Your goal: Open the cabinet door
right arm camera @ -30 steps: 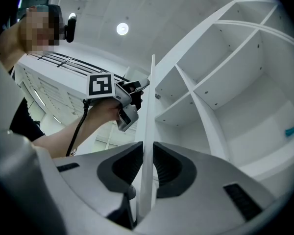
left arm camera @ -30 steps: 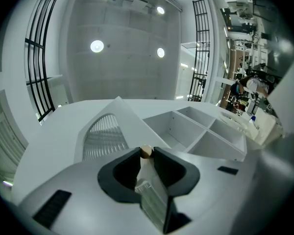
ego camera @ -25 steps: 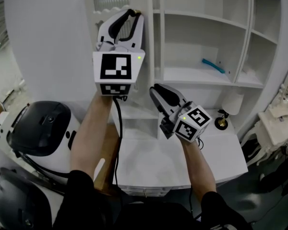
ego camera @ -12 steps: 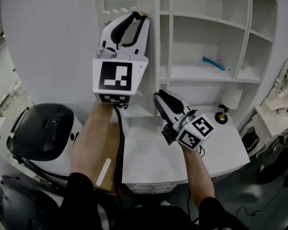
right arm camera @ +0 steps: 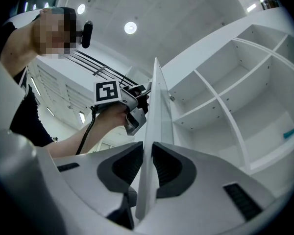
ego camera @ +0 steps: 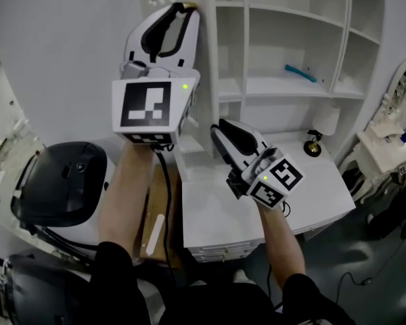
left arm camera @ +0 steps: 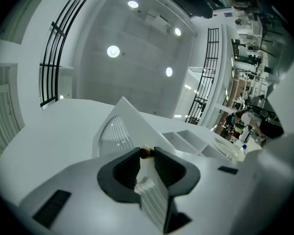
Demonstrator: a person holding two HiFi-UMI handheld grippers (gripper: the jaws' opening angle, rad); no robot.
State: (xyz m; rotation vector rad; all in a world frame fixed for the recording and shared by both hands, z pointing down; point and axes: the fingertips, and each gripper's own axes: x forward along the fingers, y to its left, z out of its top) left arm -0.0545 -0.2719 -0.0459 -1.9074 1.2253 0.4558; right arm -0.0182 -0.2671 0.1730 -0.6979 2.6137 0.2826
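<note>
Holds the small brown knob (left arm camera: 146, 152) of the cabinet door (left arm camera: 116, 131) in the left gripper (left arm camera: 146, 156), jaws drawn in and pressing on it from both sides. Shows, in the left gripper view, the door's ribbed pane just beyond the knob and its white frame running down between the dark pads.

Pinches the door's free edge (right arm camera: 156, 111) lower down with the right gripper (right arm camera: 147, 168), jaws partly closed on the thin white panel, 1 pad against each face. Catches, in the right gripper view, the left gripper higher on the same door, with a hand and forearm behind it.

Raises both grippers in the head view: left gripper (ego camera: 180, 11) at the top by the knob (ego camera: 189, 7), right gripper (ego camera: 223, 130) below it, on the door (ego camera: 207, 73), which stands edge-on in front of the open white shelves (ego camera: 284, 90). Leaves a teal thing (ego camera: 302, 74) lying on 1 shelf, above the white surface (ego camera: 257, 215).
</note>
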